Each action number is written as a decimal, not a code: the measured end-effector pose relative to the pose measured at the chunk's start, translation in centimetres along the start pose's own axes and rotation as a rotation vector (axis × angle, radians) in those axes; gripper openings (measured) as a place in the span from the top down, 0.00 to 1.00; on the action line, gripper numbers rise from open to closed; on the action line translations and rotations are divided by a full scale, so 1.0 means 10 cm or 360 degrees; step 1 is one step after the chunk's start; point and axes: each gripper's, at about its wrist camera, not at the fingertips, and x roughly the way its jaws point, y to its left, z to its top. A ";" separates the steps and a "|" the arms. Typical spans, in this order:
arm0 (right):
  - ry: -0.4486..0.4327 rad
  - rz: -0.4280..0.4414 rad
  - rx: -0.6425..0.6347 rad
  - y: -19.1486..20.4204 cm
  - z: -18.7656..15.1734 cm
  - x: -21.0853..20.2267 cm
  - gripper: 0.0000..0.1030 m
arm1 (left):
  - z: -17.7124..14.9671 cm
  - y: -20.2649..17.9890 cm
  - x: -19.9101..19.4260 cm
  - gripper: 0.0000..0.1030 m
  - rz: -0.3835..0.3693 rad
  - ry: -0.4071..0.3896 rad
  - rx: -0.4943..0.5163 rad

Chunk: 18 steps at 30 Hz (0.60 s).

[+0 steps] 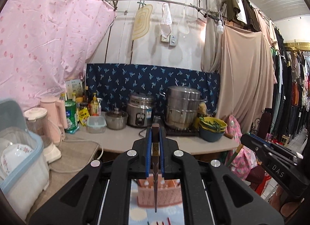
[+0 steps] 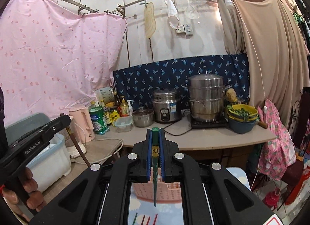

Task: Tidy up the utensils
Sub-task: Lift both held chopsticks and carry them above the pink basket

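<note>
My left gripper [image 1: 155,139] is shut on a dark brown chopstick [image 1: 155,166] that hangs point down over a pink slotted utensil holder [image 1: 159,196]. My right gripper [image 2: 155,141] is shut on a green chopstick [image 2: 155,166], also point down above the pink holder [image 2: 166,192]. Several more chopsticks, red and green, lie on the blue patterned cloth below the holder [image 1: 168,221] [image 2: 147,219]. The right gripper shows at the right edge of the left wrist view [image 1: 271,153]. The left gripper with its brown chopstick shows at the left of the right wrist view [image 2: 38,137].
A counter [image 1: 124,139] behind carries a rice cooker [image 1: 140,112], steel steamer pot [image 1: 183,106], small lidded pot [image 1: 116,119], bottles, a pink kettle [image 1: 55,116] and a blue bowl of greens [image 1: 212,130]. A dish box [image 1: 21,159] stands left. Clothes hang right.
</note>
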 end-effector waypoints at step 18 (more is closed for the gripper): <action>0.0124 -0.0026 -0.0014 -0.03 -0.04 1.37 0.93 | -0.18 0.04 1.27 0.93 0.0039 0.0078 0.0061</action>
